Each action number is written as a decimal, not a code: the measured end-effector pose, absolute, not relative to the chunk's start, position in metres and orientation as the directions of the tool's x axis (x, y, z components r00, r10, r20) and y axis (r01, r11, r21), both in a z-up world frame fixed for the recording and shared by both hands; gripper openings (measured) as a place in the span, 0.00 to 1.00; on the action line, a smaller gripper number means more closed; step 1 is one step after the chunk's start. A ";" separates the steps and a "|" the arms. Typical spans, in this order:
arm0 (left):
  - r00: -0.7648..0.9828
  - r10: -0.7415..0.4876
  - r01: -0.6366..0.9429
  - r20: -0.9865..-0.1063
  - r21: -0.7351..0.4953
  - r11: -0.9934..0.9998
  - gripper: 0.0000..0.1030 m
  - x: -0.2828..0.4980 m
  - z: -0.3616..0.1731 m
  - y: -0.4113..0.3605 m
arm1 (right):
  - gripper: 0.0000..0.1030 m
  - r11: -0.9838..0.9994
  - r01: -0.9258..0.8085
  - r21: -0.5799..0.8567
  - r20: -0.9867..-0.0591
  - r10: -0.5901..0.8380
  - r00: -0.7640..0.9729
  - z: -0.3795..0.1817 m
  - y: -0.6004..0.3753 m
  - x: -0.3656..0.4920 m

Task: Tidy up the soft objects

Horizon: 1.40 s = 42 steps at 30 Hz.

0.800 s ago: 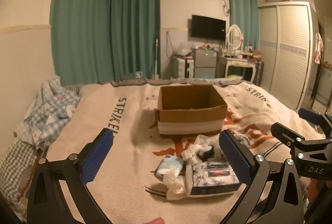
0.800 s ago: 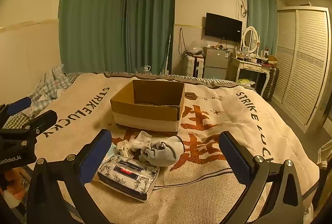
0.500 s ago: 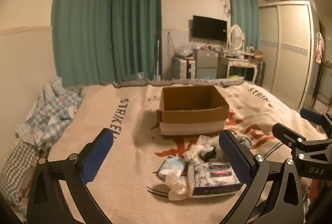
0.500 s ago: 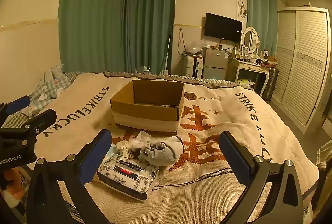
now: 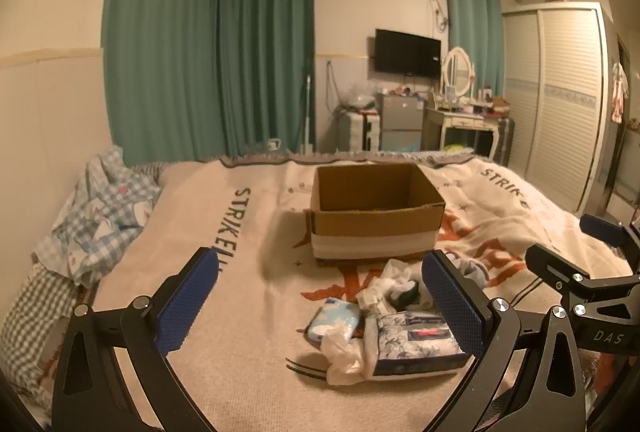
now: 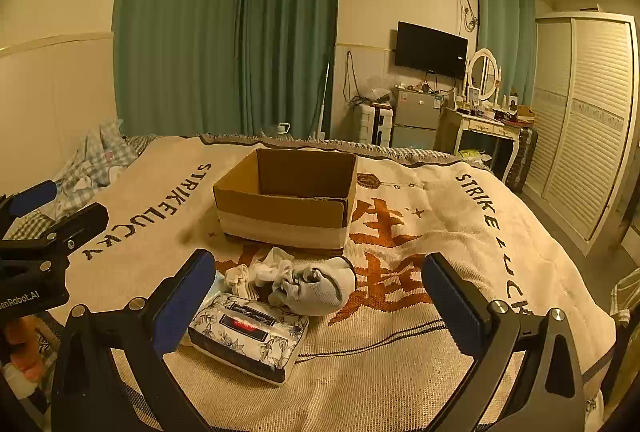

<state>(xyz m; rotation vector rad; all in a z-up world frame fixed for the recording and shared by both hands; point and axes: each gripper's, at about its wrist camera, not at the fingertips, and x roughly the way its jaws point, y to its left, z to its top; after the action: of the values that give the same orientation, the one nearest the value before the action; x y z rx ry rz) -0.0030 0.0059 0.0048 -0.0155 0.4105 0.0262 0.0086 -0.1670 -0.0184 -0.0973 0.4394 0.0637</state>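
An open cardboard box (image 5: 376, 216) (image 6: 286, 201) stands on the bed blanket. In front of it lies a small pile: a floral tissue pack (image 5: 416, 346) (image 6: 250, 334), a grey sock bundle (image 6: 316, 286), white socks (image 6: 256, 272) (image 5: 394, 278), a small blue tissue packet (image 5: 334, 322) and a crumpled white piece (image 5: 344, 352). My left gripper (image 5: 320, 306) is open and empty, held above the blanket near the pile. My right gripper (image 6: 318, 306) is open and empty, just short of the pile. Each gripper shows at the edge of the other's view.
The cream blanket (image 6: 440, 232) with orange and black lettering covers the bed. Checked bedding (image 5: 96, 216) is heaped at the left by the wall. Beyond the bed's far edge are green curtains, a dresser (image 6: 484, 127) and a wardrobe (image 6: 588, 119).
The left gripper's view has shifted slightly, so the box and pile sit a little further right and lower. The right gripper has barely moved. Both stay open.
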 end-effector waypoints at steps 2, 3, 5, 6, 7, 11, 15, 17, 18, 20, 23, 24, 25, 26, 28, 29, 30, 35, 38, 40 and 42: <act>0.917 0.022 -0.028 -0.399 -0.009 1.000 1.00 -0.003 0.005 0.006 | 1.00 0.993 -0.083 -0.079 -0.429 0.042 0.903 -0.019 -0.167 0.009; 0.917 0.022 -0.028 -0.399 -0.009 1.000 1.00 -0.003 0.004 0.006 | 1.00 0.993 -0.083 -0.080 -0.429 0.041 0.902 -0.020 -0.166 0.009; 0.917 0.022 -0.028 -0.399 -0.009 1.000 1.00 -0.003 0.004 0.006 | 1.00 0.993 -0.084 -0.080 -0.431 0.041 0.901 -0.021 -0.166 0.010; 0.917 0.022 -0.028 -0.398 -0.009 1.000 1.00 -0.003 0.004 0.005 | 1.00 0.993 -0.084 -0.081 -0.432 0.042 0.901 -0.020 -0.165 0.009; 0.917 0.021 -0.027 -0.398 -0.009 1.000 1.00 -0.003 0.004 0.006 | 1.00 0.993 -0.085 -0.081 -0.432 0.042 0.901 -0.021 -0.164 0.009; 0.917 0.022 -0.028 -0.399 -0.009 1.000 1.00 -0.003 0.004 0.006 | 1.00 0.993 -0.086 -0.082 -0.433 0.042 0.901 -0.020 -0.165 0.009; 0.917 0.024 -0.029 -0.399 -0.008 1.000 1.00 -0.003 0.004 0.005 | 1.00 0.993 -0.086 -0.081 -0.433 0.042 0.900 -0.021 -0.164 0.009; 0.917 0.023 -0.028 -0.398 -0.008 1.000 1.00 -0.004 0.004 0.005 | 1.00 0.993 -0.085 -0.081 -0.433 0.042 0.900 -0.021 -0.165 0.009; 0.917 0.022 -0.028 -0.398 -0.008 1.000 1.00 -0.003 0.003 0.005 | 1.00 0.993 -0.085 -0.082 -0.433 0.042 0.900 -0.021 -0.164 0.009; 0.917 0.023 -0.028 -0.399 -0.007 1.000 1.00 -0.003 0.003 0.005 | 1.00 0.993 -0.086 -0.082 -0.434 0.042 0.900 -0.021 -0.164 0.009; 0.917 0.023 -0.028 -0.399 -0.008 1.000 1.00 -0.003 0.003 0.005 | 1.00 0.993 -0.087 -0.083 -0.435 0.042 0.899 -0.022 -0.163 0.009; 0.917 0.023 -0.028 -0.399 -0.008 1.000 1.00 -0.003 0.003 0.005 | 1.00 0.993 -0.087 -0.083 -0.435 0.043 0.900 -0.022 -0.163 0.009; 0.917 0.024 -0.030 -0.399 -0.008 1.000 1.00 -0.003 0.003 0.005 | 1.00 0.993 -0.087 -0.083 -0.435 0.043 0.900 -0.022 -0.163 0.009; 0.916 0.024 -0.030 -0.400 -0.008 1.000 1.00 -0.003 0.003 0.006 | 1.00 0.993 -0.086 -0.083 -0.435 0.042 0.899 -0.022 -0.163 0.009; 0.916 0.025 -0.030 -0.400 -0.007 1.000 1.00 -0.004 0.002 0.006 | 1.00 0.993 -0.087 -0.083 -0.436 0.042 0.899 -0.022 -0.163 0.009; 0.916 0.025 -0.031 -0.401 -0.007 0.999 1.00 -0.004 0.001 0.006 | 1.00 0.993 -0.087 -0.083 -0.435 0.042 0.899 -0.022 -0.163 0.009; 0.915 0.027 -0.032 -0.402 -0.007 0.999 1.00 -0.004 0.000 0.007 | 1.00 0.993 -0.087 -0.083 -0.435 0.042 0.899 -0.022 -0.163 0.009; 0.915 0.026 -0.032 -0.403 -0.006 0.999 1.00 -0.005 -0.002 0.009 | 1.00 0.993 -0.087 -0.083 -0.436 0.042 0.899 -0.021 -0.163 0.009; 0.915 0.026 -0.031 -0.403 -0.005 0.999 1.00 -0.004 -0.002 0.008 | 1.00 0.993 -0.087 -0.084 -0.436 0.042 0.899 -0.022 -0.163 0.009; 0.914 0.028 -0.033 -0.404 -0.005 0.999 1.00 -0.004 -0.001 0.008 | 1.00 0.993 -0.087 -0.084 -0.436 0.041 0.899 -0.022 -0.163 0.009; 0.913 0.027 -0.032 -0.407 -0.005 0.999 1.00 -0.004 -0.003 0.008 | 1.00 0.993 -0.087 -0.084 -0.436 0.042 0.899 -0.022 -0.163 0.009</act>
<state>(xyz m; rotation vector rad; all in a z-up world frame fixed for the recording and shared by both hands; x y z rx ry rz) -0.0043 0.0078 -0.0027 -0.0113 0.4186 0.0304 0.0090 -0.1626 -0.0221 -0.1022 0.4483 0.0665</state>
